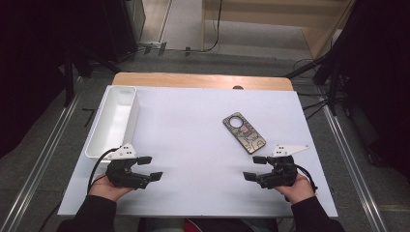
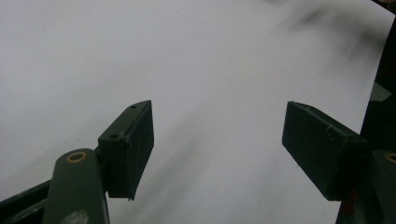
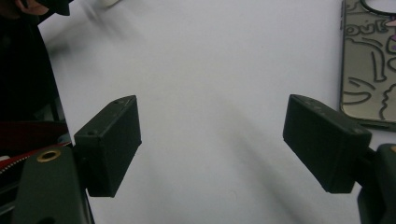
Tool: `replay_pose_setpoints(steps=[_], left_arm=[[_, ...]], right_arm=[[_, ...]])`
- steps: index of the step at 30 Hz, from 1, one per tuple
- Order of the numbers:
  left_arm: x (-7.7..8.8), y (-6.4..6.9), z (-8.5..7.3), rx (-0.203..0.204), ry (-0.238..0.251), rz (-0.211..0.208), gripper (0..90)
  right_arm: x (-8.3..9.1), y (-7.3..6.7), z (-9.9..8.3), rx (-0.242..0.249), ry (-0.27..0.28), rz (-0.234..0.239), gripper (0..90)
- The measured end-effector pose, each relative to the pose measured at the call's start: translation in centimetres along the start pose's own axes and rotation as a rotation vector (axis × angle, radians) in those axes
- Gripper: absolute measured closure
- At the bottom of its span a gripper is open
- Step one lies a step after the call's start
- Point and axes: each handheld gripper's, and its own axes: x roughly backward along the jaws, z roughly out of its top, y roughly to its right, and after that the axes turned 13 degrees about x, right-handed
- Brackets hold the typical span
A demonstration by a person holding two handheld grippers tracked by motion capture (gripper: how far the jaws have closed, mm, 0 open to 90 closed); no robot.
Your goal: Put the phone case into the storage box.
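The left gripper (image 1: 150,167) and the right gripper (image 1: 255,167) rested low over the white table sheet (image 1: 193,145), jaws spread wide and holding nothing, pointing toward each other. The dark patterned phone case with a round camera cutout (image 1: 244,132) lay flat just beyond the right gripper, well apart from the long white plastic tray (image 1: 114,119) at the sheet's left edge.

Table: wooden top (image 1: 203,80), mostly covered by a white sheet (image 1: 193,145).
Floor: grey carpet (image 1: 43,159), with metal rails (image 1: 46,154) running along both sides of the table.
Back: light wooden furniture (image 1: 270,19); cables (image 1: 212,46) trail across the floor.
Sides: dark, dimly lit.
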Motion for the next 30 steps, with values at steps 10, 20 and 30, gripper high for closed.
replay_pose_setpoints(steps=[10, 20, 30], left_arm=[[-0.09, -0.01, 0.11, -0.001, -0.001, -0.018, 7.6], [-0.47, 0.39, 0.17, -0.029, 0.007, -0.039, 0.0], [-0.26, 0.52, 0.52, -0.025, -0.01, -0.032, 0.0]], right_arm=[[0.02, -0.14, 0.08, 0.037, -0.023, -0.01, 9.3], [0.19, -0.17, -0.16, 0.021, -0.008, -0.003, 0.0], [0.21, -0.32, -0.13, 0.009, 0.003, -0.002, 0.0]])
